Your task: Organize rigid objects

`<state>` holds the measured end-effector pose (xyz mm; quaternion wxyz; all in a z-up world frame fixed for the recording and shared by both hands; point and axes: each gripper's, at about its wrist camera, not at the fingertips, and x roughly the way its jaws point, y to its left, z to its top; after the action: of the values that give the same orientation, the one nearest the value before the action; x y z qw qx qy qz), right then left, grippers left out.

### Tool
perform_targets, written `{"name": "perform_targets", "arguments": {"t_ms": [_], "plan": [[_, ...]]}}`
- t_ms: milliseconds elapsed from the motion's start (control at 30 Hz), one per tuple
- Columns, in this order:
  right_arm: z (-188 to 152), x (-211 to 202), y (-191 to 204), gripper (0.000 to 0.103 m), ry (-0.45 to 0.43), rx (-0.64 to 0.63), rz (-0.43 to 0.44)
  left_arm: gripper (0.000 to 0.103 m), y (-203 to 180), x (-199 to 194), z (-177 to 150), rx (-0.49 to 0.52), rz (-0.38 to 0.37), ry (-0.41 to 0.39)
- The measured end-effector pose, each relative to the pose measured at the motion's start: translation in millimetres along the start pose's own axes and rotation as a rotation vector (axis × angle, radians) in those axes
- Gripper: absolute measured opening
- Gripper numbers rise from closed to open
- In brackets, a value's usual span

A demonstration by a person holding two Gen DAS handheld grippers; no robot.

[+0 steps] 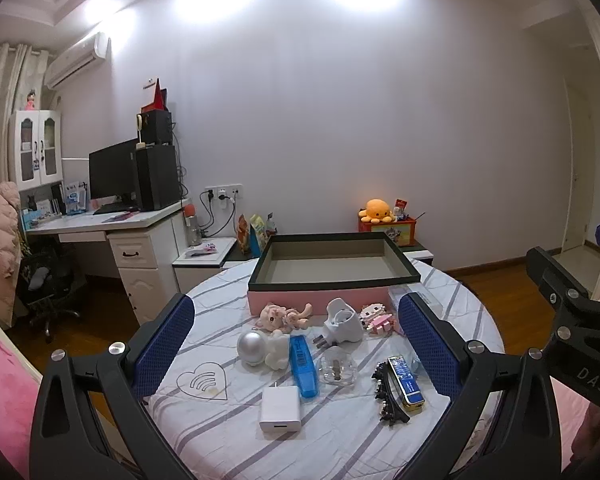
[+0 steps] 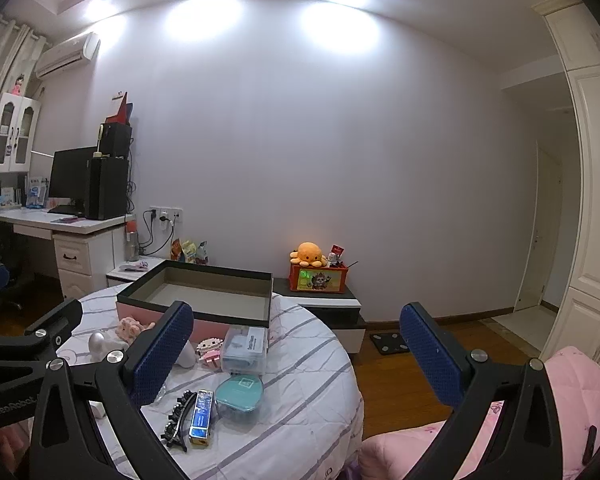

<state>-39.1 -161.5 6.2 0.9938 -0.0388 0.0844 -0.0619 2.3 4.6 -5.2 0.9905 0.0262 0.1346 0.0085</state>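
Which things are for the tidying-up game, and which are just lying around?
For the job: empty box, white charger, blue case, hair clip, silver ball, white plug.

Just lying about: orange octopus plush, monitor, desk.

On the round table (image 1: 204, 420) the open box (image 1: 334, 270) sat at twelve o'clock, toward the wall. Before it lay a doll (image 1: 286, 314), a plug adapter (image 1: 342, 320) and a block figure (image 1: 376, 318). Nearer, from nine to three o'clock: a ball (image 1: 252, 346), a long case (image 1: 304, 366), a clear dish (image 1: 337, 368), a hair clip (image 1: 386, 398), a harmonica (image 1: 406, 380). A charger (image 1: 280, 410) lay at six.
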Motion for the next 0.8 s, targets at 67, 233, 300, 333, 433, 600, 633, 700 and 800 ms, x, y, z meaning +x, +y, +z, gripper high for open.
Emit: {"name": "perform_targets", "arguments": {"t_ms": [67, 233, 300, 333, 433, 600, 633, 700, 800], "plan": [[0.2, -0.2, -1.1, 0.103, -0.001, 0.009, -0.005, 0.103, 0.5, 0.1, 0.6, 0.002, 0.002, 0.0], [-0.4, 0.4, -3.2, 0.103, 0.001, 0.023, 0.001, 0.103, -0.6, 0.5, 0.9, 0.0, -0.006, 0.006], [-1.1, 0.2, -3.5, 0.103, -0.001, 0.022, 0.005, 0.103, -0.2, 0.3, 1.9, -0.005, -0.007, 0.009], [-1.2, 0.5, -3.0, 0.103, 0.0, 0.021, 0.005, 0.103, 0.0, -0.1, 2.3, -0.005, -0.005, 0.007], [-0.7, 1.3, -3.0, 0.103, 0.004, 0.023, 0.006, 0.103, -0.2, -1.0, 2.5, 0.001, 0.003, 0.003], [-0.7, 3.3, -4.9, 0.103, 0.021, 0.042, 0.006, 0.103, -2.0, 0.5, 2.8, 0.005, 0.0, 0.011], [-1.1, 4.0, -5.4, 0.103, 0.023, 0.045, 0.004, 0.103, -1.6, 0.3, 2.9, 0.006, 0.0, 0.01], [-2.3, 4.7, -6.7, 0.103, 0.025, 0.048, 0.003, 0.103, -2.0, 0.0, 3.3, 0.009, 0.003, 0.012], [-2.6, 6.1, -8.9, 0.103, 0.028, 0.055, -0.002, 0.103, -1.6, 0.9, 3.2, 0.006, 0.002, 0.021]]}}
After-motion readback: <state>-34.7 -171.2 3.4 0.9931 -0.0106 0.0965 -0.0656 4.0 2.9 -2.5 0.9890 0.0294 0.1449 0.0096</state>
